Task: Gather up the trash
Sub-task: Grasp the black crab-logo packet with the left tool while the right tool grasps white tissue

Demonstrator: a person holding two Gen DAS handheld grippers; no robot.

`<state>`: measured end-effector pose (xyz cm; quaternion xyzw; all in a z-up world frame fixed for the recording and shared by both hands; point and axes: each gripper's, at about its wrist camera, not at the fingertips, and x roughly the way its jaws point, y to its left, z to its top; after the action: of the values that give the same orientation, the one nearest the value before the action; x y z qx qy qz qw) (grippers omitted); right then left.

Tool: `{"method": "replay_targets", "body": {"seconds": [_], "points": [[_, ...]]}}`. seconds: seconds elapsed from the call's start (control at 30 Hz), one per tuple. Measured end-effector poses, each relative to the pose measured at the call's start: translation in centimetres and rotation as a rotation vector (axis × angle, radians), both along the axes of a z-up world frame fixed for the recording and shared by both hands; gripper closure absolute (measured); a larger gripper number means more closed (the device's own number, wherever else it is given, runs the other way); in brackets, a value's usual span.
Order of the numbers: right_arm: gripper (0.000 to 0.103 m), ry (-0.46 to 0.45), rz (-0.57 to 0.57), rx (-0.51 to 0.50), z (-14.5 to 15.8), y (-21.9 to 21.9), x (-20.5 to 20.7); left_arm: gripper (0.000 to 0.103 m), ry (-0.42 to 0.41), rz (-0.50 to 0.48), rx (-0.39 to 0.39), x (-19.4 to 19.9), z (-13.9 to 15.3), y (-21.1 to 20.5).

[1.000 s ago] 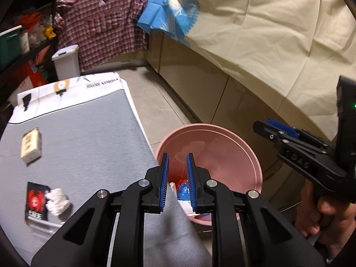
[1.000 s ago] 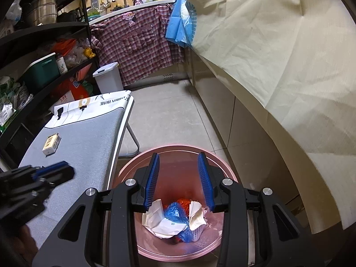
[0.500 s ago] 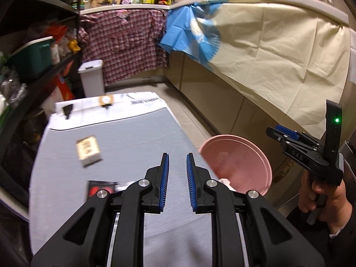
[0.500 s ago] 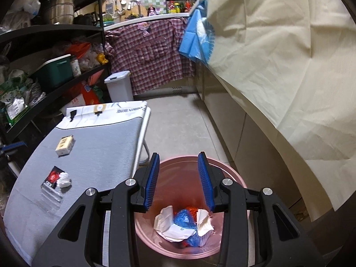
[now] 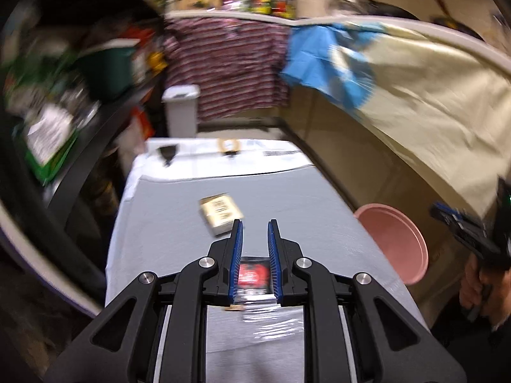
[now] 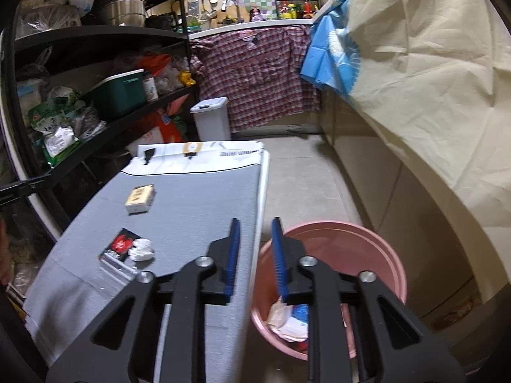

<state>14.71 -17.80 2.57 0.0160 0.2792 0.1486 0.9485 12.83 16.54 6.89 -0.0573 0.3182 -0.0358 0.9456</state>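
A grey-topped table [image 6: 198, 210] holds a small tan box [image 6: 140, 198], a black and red wrapper in clear plastic [image 6: 119, 245] and a crumpled white tissue [image 6: 142, 249]. My left gripper [image 5: 255, 228] is open and empty above the table, with the wrapper [image 5: 254, 275] showing between its fingers and the tan box [image 5: 220, 213] just beyond. My right gripper [image 6: 255, 225] is open and empty over the table's right edge and the pink bin [image 6: 367, 255]. The bin holds white, blue and red trash [image 6: 289, 322]. The tissue is hidden in the left wrist view.
Black shelves [image 6: 95, 35] packed with bags and a green tub line the left. A white lidded bin [image 6: 210, 118] stands behind the table. A cream cloth [image 6: 431, 73] drapes the counter on the right. The right gripper also shows at the right in the left wrist view [image 5: 463, 233].
My left gripper swung left from over the pink bin to above the table and the wrapper. My right gripper drew back and left from above the bin; both stayed open.
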Motion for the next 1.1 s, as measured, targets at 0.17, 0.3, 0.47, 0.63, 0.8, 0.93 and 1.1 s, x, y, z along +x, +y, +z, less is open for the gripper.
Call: {"method": "replay_targets", "body": {"seconds": [0.17,0.3,0.47,0.63,0.8,0.93,1.1], "points": [[0.09,0.021,0.057,0.007,-0.7,2.8,0.5,0.087,0.028,0.07,-0.047,1.0,-1.8,2.9],[0.09,0.046,0.111,0.014,-1.6,5.7,1.1,0.087,0.057,0.054,-0.034,1.7,-3.3,2.6],[0.089,0.078,0.183,0.03,-3.0,9.8,2.1,0.087,0.088,0.051,-0.046,2.6,-4.8,2.8],[0.082,0.131,0.234,0.032,-4.8,13.2,3.6,0.087,0.111,0.063,-0.06,3.5,-6.0,3.2],[0.067,0.19,0.296,0.011,-7.0,16.5,4.9,0.087,0.141,0.064,-0.064,4.5,-7.3,3.1],[0.066,0.222,0.331,-0.045,-8.5,18.5,5.5,0.087,0.157,0.033,-0.06,4.9,-8.2,2.1],[0.082,0.28,0.341,-0.098,-10.0,19.2,5.9,0.087,0.177,-0.037,-0.052,5.1,-9.4,-0.1]]}}
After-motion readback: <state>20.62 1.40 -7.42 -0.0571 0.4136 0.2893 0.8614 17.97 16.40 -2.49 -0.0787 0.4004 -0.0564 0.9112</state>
